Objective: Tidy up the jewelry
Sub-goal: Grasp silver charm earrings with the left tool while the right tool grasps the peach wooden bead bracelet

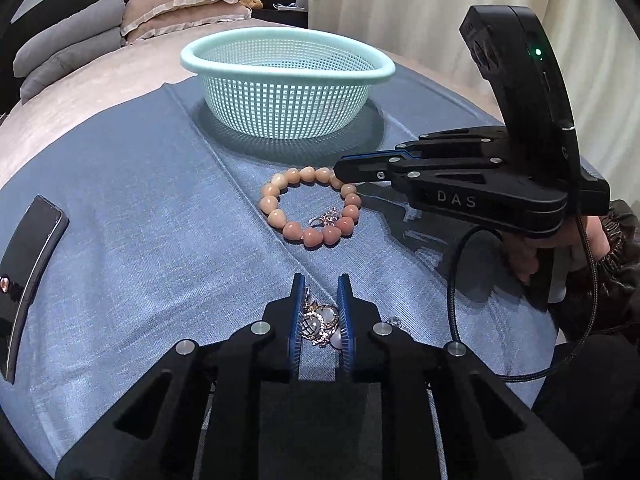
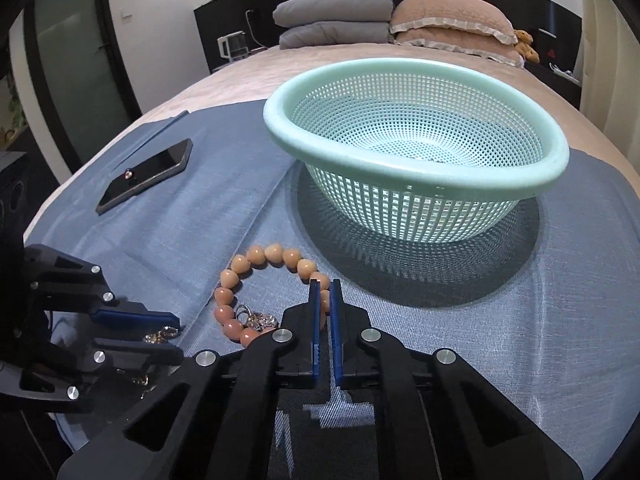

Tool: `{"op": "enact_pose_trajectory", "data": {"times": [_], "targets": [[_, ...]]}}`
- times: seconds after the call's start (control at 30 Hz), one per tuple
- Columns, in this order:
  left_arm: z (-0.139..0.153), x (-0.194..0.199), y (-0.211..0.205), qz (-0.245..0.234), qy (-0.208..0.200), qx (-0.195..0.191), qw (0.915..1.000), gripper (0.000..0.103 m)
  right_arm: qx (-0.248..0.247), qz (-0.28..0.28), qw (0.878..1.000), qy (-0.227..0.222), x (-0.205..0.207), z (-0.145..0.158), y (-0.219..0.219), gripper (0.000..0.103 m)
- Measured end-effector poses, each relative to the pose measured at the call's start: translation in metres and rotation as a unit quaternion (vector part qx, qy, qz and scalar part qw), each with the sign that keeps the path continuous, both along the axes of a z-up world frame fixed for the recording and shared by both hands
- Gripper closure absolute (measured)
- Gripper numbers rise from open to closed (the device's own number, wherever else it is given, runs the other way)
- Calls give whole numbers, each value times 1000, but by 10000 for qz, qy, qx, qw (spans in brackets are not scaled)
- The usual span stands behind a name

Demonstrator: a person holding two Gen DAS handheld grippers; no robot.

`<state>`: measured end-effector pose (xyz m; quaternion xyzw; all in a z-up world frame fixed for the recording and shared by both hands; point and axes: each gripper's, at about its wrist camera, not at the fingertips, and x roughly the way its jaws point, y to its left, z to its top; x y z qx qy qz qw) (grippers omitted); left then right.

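Jewelry in two lots on a blue cloth (image 1: 120, 264) spread over the bed (image 2: 320, 64). Beaded bracelet (image 1: 310, 207) of peach-pink beads lies flat mid-cloth, near side of the basket, with a small silver-gold charm cluster (image 1: 326, 218) inside its ring. Second lot: tangle of gold-tone chain jewelry (image 1: 320, 324) with pale stones, sitting between the blue pads of the left tongs (image 1: 321, 300); pads close against it on both sides, looks gripped, low at the cloth. One small sparkly piece (image 1: 394, 321) lies just right of those tongs. Right tongs (image 2: 325, 292) nearly closed, narrow gap between pads, tips at the bracelet's right edge; bead contact cannot be confirmed. Writing: "DAS" on the side of the right tongs body in the left wrist view. Green LED lit on its upright camera mount (image 1: 520, 80). Mint-green mesh basket (image 2: 416, 136) at the far side of the cloth, upright; some small dark bits low inside, too unclear to name. Black phone (image 2: 146, 176) lies flat at the left of the cloth, well apart from the bracelet. Grey and pink pillows (image 2: 452, 24) stacked at the far end of the bed.
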<state>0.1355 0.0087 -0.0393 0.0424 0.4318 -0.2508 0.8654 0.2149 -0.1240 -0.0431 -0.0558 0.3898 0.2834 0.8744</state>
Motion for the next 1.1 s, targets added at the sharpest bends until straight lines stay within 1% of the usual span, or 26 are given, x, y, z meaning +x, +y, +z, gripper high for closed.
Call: {"op": "enact_pose_trajectory", "data": {"times": [0.07, 0.1, 0.3, 0.37, 0.47, 0.57, 0.63, 0.67, 0.7, 0.8, 0.83, 0.87, 0.9, 0.97, 1.1], "targets": [[2, -2, 2, 16, 5, -34, 10000, 90, 86, -14, 10000, -32, -2, 4, -4, 102], [4, -3, 3, 12, 29, -64, 10000, 96, 125, -23, 9999, -56, -3, 7, -6, 102], [7, -2, 14, 134, 129, -273, 9995, 96, 237, -53, 9992, -318, -11, 27, -12, 102], [11, -2, 17, 195, 96, -311, 9993, 96, 248, -14, 9993, -272, -9, 28, -11, 102], [17, -4, 23, 273, 25, -335, 9991, 96, 315, -17, 9993, -187, -6, 25, -10, 98], [22, -4, 28, 346, -31, -356, 9988, 96, 247, 53, 9996, -105, -5, 18, -5, 97], [25, -4, 32, 390, -56, -383, 9985, 96, 133, 34, 9999, -90, -3, 14, -1, 82], [26, -4, 33, 402, -69, -393, 9984, 96, 113, 23, 9999, -86, -3, 11, 0, 66], [27, -5, 33, 415, -93, -389, 9983, 96, 113, 4, 9999, -111, -3, 10, 0, 61], [29, -9, 35, 429, -109, -385, 9983, 96, -12, -68, 10000, -38, 1, 6, 2, 62], [30, -10, 36, 425, -105, -396, 9983, 96, -53, -92, 9999, 55, 4, 2, 3, 64], [31, -11, 36, 433, -121, -405, 9982, 96, -40, -65, 9998, 190, 7, -3, 3, 75], [31, -10, 37, 444, -126, -418, 9981, 96, -8, -13, 9994, 348, 10, -9, 4, 91], [33, -11, 38, 449, -140, -424, 9980, 96, 67, 13, 9993, 360, 9, -10, 4, 92], [35, -13, 40, 447, -162, -397, 9981, 96, 171, -34, 9994, 290, 4, -4, -3, 92]]}}
